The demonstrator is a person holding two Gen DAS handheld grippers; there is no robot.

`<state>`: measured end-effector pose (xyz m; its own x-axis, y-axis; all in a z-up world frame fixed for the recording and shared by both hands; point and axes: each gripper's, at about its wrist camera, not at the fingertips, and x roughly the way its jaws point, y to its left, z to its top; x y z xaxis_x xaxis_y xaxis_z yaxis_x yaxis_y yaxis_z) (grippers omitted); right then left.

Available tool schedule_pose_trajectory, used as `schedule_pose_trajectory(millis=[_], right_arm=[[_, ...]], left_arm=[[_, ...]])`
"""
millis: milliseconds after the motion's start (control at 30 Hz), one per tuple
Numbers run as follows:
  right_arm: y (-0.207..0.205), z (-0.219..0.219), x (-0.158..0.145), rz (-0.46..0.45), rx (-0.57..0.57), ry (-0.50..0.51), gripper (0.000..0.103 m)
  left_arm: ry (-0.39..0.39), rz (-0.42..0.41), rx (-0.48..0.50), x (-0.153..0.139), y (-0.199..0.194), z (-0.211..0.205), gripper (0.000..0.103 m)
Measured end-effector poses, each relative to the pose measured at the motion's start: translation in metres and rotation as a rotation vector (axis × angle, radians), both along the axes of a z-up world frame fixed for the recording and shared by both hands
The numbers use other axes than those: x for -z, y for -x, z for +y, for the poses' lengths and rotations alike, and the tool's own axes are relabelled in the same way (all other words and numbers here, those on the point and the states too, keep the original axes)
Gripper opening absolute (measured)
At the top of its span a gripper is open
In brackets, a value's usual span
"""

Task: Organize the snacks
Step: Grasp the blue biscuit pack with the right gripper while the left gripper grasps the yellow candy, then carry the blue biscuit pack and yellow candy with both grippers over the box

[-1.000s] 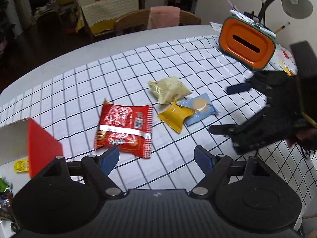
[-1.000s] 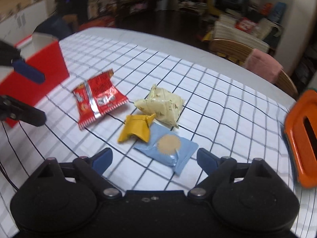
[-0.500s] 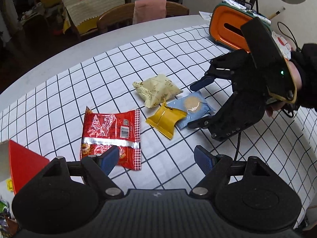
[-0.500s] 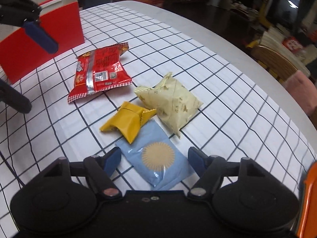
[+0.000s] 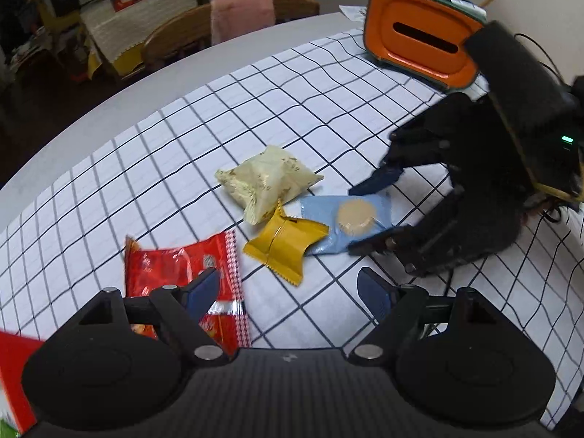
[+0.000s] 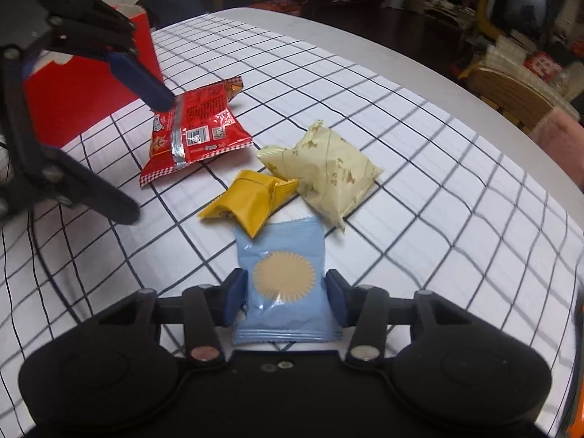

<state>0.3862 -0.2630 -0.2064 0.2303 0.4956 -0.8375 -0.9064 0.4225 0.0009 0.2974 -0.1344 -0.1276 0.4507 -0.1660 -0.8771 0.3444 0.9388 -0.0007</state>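
Note:
Four snack packets lie close together on the checked tablecloth (image 6: 419, 168): a red one (image 6: 199, 127), a cream one (image 6: 328, 168), a small yellow one (image 6: 252, 197) and a light blue one (image 6: 281, 273). My right gripper (image 6: 284, 299) straddles the light blue packet (image 5: 346, 215); its jaws are closing, the pads reach the packet's side edges, and the packet still lies flat. My left gripper (image 5: 288, 284) is open low over the red packet (image 5: 175, 266), one finger above it and nothing held.
A red open box (image 6: 73, 102) stands at the table's left, just behind the left gripper (image 6: 146, 160). An orange case (image 5: 419, 36) with pens behind it sits at the far right. Wooden chairs (image 5: 189, 33) stand beyond the table's rounded far edge.
My right gripper sank onto the light blue packet and narrowed its jaws around it. My left gripper slid down and nearer to the red packet, its jaws just as wide.

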Motion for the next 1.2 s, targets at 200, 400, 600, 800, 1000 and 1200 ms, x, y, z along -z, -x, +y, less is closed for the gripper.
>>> schedule_pose_trajectory(millis=[200, 400, 600, 800, 1000, 1200], right_arm=[[0.023, -0.018, -0.001, 0.007, 0.133, -0.025, 0.046], [0.043, -0.042, -0.005, 0.054, 0.249, -0.086, 0.046], [0.058, -0.058, -0.01, 0.065, 0.313, -0.136, 0.046], [0.068, -0.067, -0.016, 0.066, 0.352, -0.164, 0.046], [0.079, -0.069, -0.02, 0.057, 0.38, -0.173, 0.046], [0.085, -0.071, -0.024, 0.063, 0.413, -0.187, 0.046]], left_arm=[[0.002, 0.02, 0.005, 0.018, -0.022, -0.002, 0.083], [0.017, 0.035, 0.069, 0.032, -0.04, -0.01, 0.081], [0.001, 0.077, 0.104, 0.049, -0.054, -0.016, 0.068], [-0.045, 0.068, 0.114, 0.055, -0.059, -0.025, 0.065], [-0.051, 0.056, 0.105, 0.052, -0.055, -0.029, 0.06], [-0.011, 0.063, 0.071, 0.047, -0.048, -0.024, 0.05]])
